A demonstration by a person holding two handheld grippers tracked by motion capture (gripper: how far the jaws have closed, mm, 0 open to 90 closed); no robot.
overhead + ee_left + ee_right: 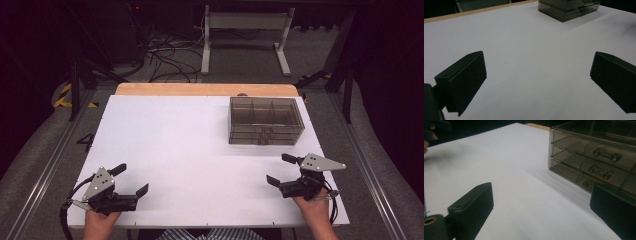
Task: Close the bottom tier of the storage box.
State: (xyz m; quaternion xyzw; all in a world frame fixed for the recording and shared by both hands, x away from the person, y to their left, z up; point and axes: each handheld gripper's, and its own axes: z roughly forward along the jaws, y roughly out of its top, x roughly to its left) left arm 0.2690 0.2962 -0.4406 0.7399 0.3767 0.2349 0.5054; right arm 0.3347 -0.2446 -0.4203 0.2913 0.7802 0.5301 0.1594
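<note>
We take the smoky clear drawer box (pixel 266 120) as our landmark; it stands on the far right part of the white surface (pixel 175 150), close to the wooden strip (pixel 205 89) at the far edge. In the right gripper view this box (pixel 596 160) shows three shallow drawers one above the other, each with a small clear handle, and all three drawers are pushed in. Our right hand-held gripper (pixel 282 170) is near the box, on the side toward us and a little to the right of its front, and it does not touch it. Its jaws are released and stand wide apart with nothing between them, as the right gripper view (pixel 541 202) shows bare white surface between the two black jaws. Our left hand-held gripper (pixel 131 179) is well apart from the box, far to the left of it and near the edge on our side. Its jaws are also released and hold nothing; in the left gripper view (pixel 537 72) we see plain surface between them, and the box (pixel 569 8) appears far away at the top. Each gripper carries a grey three-cornered plate on top.
</note>
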